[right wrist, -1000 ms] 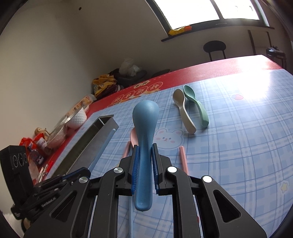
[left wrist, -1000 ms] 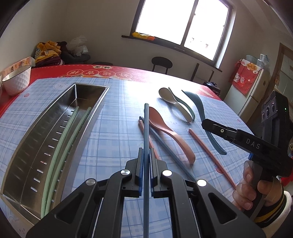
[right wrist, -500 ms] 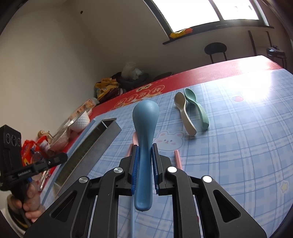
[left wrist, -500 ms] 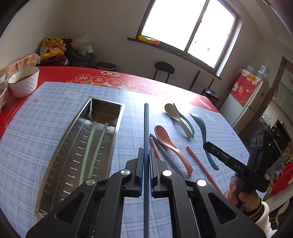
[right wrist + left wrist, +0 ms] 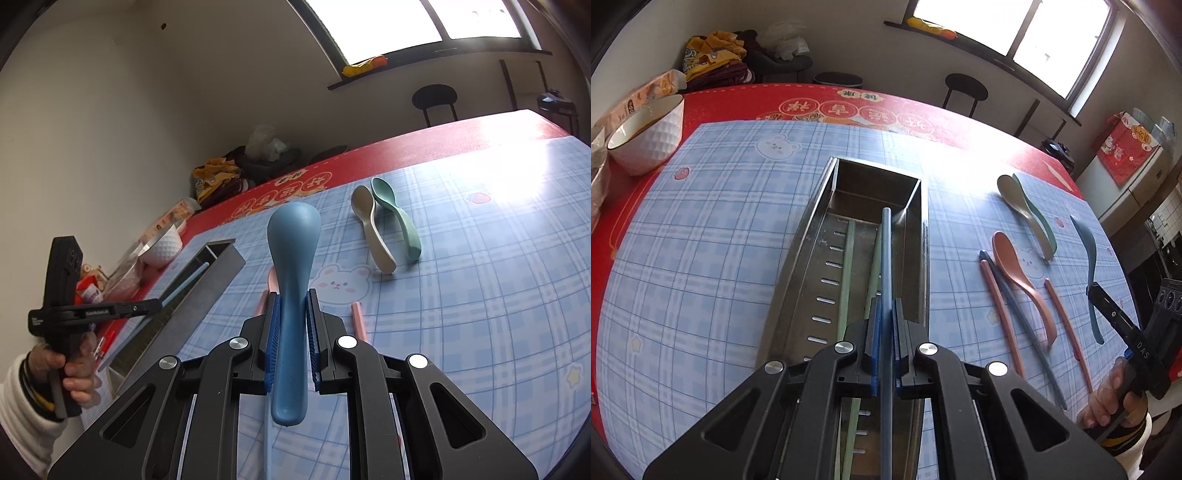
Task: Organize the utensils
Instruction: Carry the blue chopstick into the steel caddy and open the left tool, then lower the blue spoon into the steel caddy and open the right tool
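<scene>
My left gripper (image 5: 885, 314) is shut on a blue chopstick (image 5: 885, 258), which points lengthwise over the steel tray (image 5: 809, 236). Two green chopsticks (image 5: 846, 280) lie in the tray. My right gripper (image 5: 293, 295) is shut on the handle of a blue spoon (image 5: 293, 251), held above the mat right of the tray. On the mat lie a pink spoon (image 5: 1019, 273), two pink chopsticks (image 5: 1001, 310), another blue chopstick (image 5: 1027, 325), a beige spoon (image 5: 369, 225) and a green spoon (image 5: 395, 214). The right wrist view shows the left gripper (image 5: 157, 304) over the tray (image 5: 207, 291).
A white bowl (image 5: 646, 136) with clutter beside it stands at the table's left edge on the red cloth. A blue checked mat (image 5: 720, 258) covers most of the table. A black stool (image 5: 966, 86) stands beyond the far edge.
My left gripper has carried the blue chopstick leftward, from over the loose utensils to over the tray, and tilted further down. The right gripper with the blue spoon has stayed still.
</scene>
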Demonstrator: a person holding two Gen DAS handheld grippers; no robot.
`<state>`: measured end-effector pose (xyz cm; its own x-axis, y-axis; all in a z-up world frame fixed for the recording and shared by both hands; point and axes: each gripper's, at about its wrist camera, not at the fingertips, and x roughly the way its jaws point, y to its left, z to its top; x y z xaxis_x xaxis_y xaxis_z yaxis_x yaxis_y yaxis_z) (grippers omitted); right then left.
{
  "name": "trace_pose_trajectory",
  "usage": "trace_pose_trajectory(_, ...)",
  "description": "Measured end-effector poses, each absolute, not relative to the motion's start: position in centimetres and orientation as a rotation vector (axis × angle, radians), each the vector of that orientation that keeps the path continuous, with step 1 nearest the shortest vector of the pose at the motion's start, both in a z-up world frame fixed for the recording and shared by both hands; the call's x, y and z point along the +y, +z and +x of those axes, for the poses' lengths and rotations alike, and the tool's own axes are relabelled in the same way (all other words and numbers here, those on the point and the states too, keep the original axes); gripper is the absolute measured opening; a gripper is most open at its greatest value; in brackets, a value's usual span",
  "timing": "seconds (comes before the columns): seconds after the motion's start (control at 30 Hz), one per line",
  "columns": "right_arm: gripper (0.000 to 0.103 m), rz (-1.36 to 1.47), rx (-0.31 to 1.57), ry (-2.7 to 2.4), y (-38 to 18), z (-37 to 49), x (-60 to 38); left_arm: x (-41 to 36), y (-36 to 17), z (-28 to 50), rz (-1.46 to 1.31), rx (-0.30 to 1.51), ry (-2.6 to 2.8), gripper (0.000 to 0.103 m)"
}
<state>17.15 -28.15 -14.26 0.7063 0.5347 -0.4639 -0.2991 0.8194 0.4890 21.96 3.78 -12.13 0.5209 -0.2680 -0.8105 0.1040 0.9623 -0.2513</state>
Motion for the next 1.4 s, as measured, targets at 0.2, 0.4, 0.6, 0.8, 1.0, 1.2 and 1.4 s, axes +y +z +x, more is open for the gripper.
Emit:
trace_pose_trajectory(0.2,0.014,0.392,0.637,0.476,-14.2,17.3,-28.0,3.9,-13.6,23.0,-0.186,1.066,-0.227,0.006)
trace_pose_trajectory(0.4,0.014,0.392,0.639,0.474,-14.3,17.4,-28.0,3.1,-13.9,23.0,-0.136,1.07,-0.238,0.006)
trace_pose_trajectory(0.6,0.014,0.394,0.639,0.47,-14.3,17.3,-28.1,2.7,-14.1,23.2,-0.104,1.081,-0.243,0.006)
trace_pose_trajectory(0.8,0.014,0.392,0.642,0.466,-14.3,17.3,-28.2,3.1,-12.8,22.3,-0.091,1.014,-0.276,0.009)
trace_pose_trajectory(1.0,0.014,0.381,0.652,0.458,-14.4,17.4,-27.9,3.5,-10.6,18.2,0.049,0.791,-0.235,0.044)
trace_pose_trajectory(1.2,0.014,0.362,0.666,0.441,-14.4,17.6,-27.5,5.3,-10.4,14.0,0.146,0.587,-0.165,0.079)
trace_pose_trajectory(1.4,0.014,0.36,0.671,0.416,-14.5,17.7,-27.5,7.6,-10.5,12.0,0.18,0.492,-0.117,0.097)
